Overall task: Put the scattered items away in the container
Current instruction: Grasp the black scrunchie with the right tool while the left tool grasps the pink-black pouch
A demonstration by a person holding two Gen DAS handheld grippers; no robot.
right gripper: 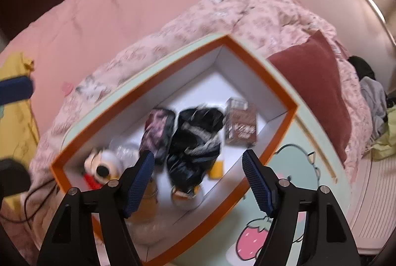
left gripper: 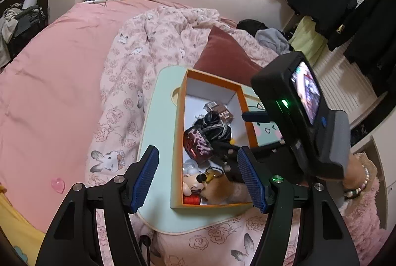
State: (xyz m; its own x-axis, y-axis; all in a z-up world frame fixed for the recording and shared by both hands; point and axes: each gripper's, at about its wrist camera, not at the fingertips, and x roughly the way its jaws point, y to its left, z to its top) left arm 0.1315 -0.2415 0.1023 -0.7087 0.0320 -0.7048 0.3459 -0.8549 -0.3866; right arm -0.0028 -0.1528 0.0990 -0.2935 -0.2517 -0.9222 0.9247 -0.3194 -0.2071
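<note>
Orange-rimmed box [right gripper: 284, 102] beneath right tool [right gripper: 198, 176], steeply down-tilted, jaws apart, empty.

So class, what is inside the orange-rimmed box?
Inside the orange-rimmed box lie a brown packet, black scrunched fabric, a dark patterned pouch and a plush toy. Whatever lies beneath the fabric is covered.

Left gripper [left gripper: 198, 176] hangs over orange-rimmed box [left gripper: 178, 142], jaws apart, nothing between. Box sits on pale green tray [left gripper: 158, 117] on floral quilt [left gripper: 158, 28]. Inside: brown packet [left gripper: 221, 112], black cloth [left gripper: 214, 126], plush toy [left gripper: 198, 183]. Right gripper [left gripper: 292, 117] reaches in from right.
</note>
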